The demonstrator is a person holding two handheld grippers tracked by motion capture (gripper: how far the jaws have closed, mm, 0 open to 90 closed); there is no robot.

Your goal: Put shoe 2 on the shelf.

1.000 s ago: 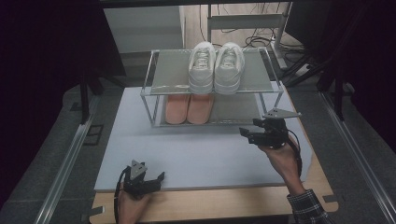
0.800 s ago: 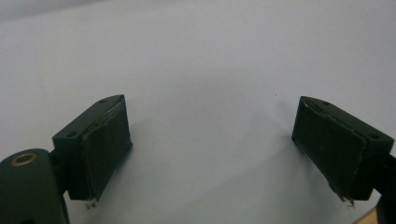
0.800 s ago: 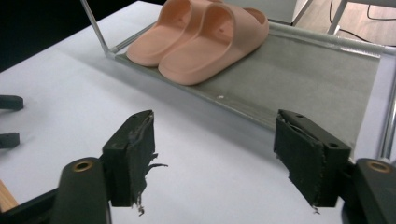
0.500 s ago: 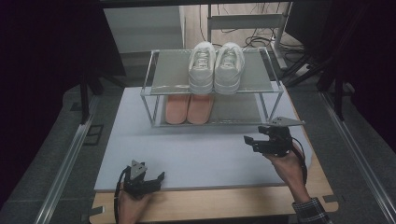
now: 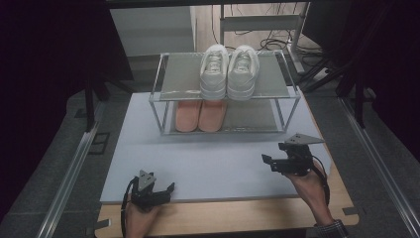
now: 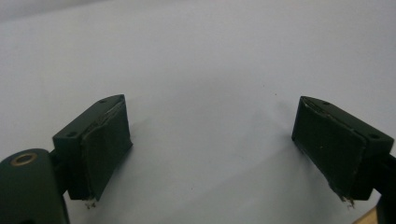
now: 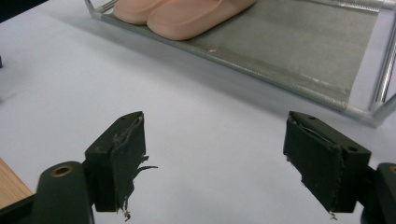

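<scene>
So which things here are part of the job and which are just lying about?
Job: white sneakers and pink slippers on the rack; left gripper and right gripper, both open and holding nothing.
Lying about: cables on the floor behind.

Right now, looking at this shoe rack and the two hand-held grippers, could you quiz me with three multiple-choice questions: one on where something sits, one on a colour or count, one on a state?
1. Where are the white sneakers?
A. top shelf of the rack
B. bottom shelf
C. on the white mat

2. What colour are the slippers on the bottom shelf?
A. black
B. peach-pink
C. blue

3. How do the right gripper's jaws stand?
A. clamped on a slipper
C. clamped on a sneaker
B. apart, nothing between them

Answers: 1 A, the pair rests on the upper shelf. 2 B, the right gripper view shows them peach-pink. 3 B, only bare mat lies between the pads.
</scene>
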